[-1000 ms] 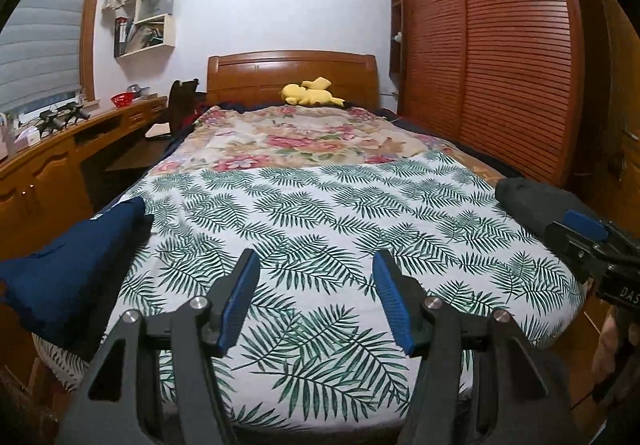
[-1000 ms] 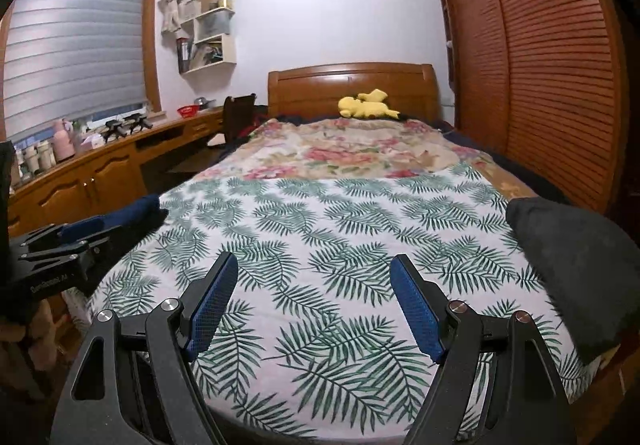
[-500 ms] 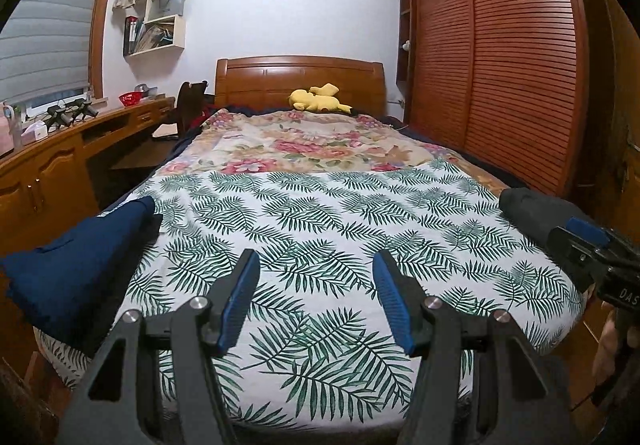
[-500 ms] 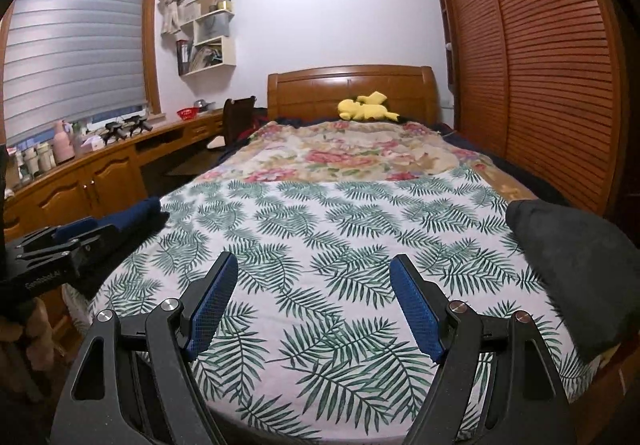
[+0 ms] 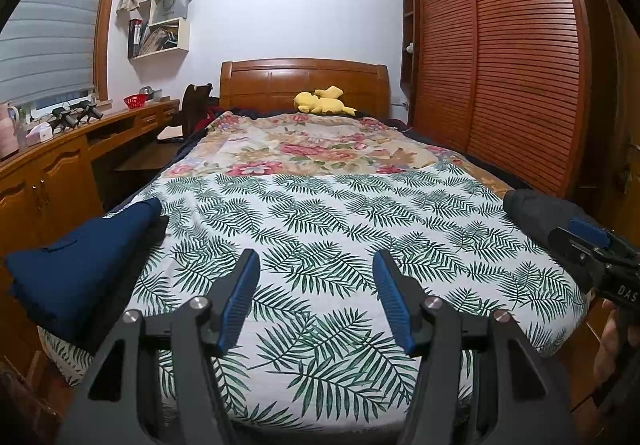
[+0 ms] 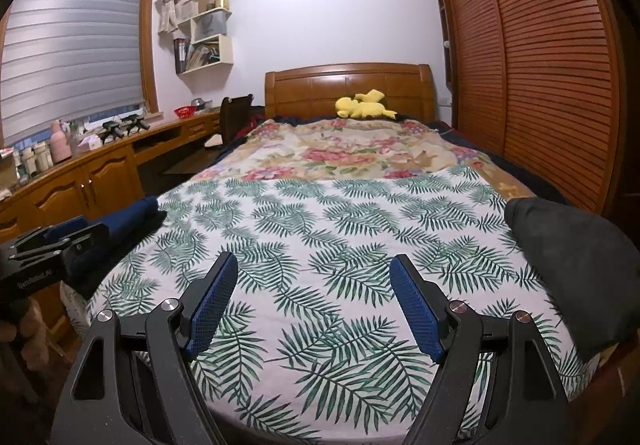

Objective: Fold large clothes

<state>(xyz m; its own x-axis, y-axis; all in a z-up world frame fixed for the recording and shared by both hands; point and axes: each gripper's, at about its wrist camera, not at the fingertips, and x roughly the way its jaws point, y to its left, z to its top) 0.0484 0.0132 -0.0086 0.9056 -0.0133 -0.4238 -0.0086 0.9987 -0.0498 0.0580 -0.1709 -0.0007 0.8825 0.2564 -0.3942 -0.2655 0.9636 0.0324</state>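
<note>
Item: my left gripper [image 5: 316,265]. Jaws spread, nothing between the blue pads, hanging over the foot of the bed [image 5: 320,205] and pointing toward the headboard [image 5: 304,81].

Item: my right gripper [image 6: 314,265]. Jaws spread wider, likewise bare, over the same foot end. Its tip shows at the right edge of the left wrist view, just beside the dark grey garment.

Item: leaf-print sheet [image 6: 340,229]. White with green fronds, covering the near part of the bed, lying flat.

Item: navy garment [image 5: 84,257]. Folded stack at the sheet's left edge, to the left of my left gripper, apart from its pads. A darker piece lies under or beside it; I cannot tell which.

Item: dark grey garment [image 6: 576,265]. A heap on the right edge of the sheet, near the louvred wardrobe [image 6: 540,65], to the right of my right gripper and not touched by it.

Item: floral blanket [image 5: 320,145]. Spread over the far part of the bed, beyond the sheet.

Item: yellow plush toy [image 5: 322,103]. Lying at the head of the bed, against the headboard.

Item: wooden counter [image 6: 100,173]. Runs along the left wall under the window blind [image 6: 72,45], with bottles and small objects on top.

Item: wall shelves [image 5: 166,25]. In the corner, holding books and boxes.
</note>
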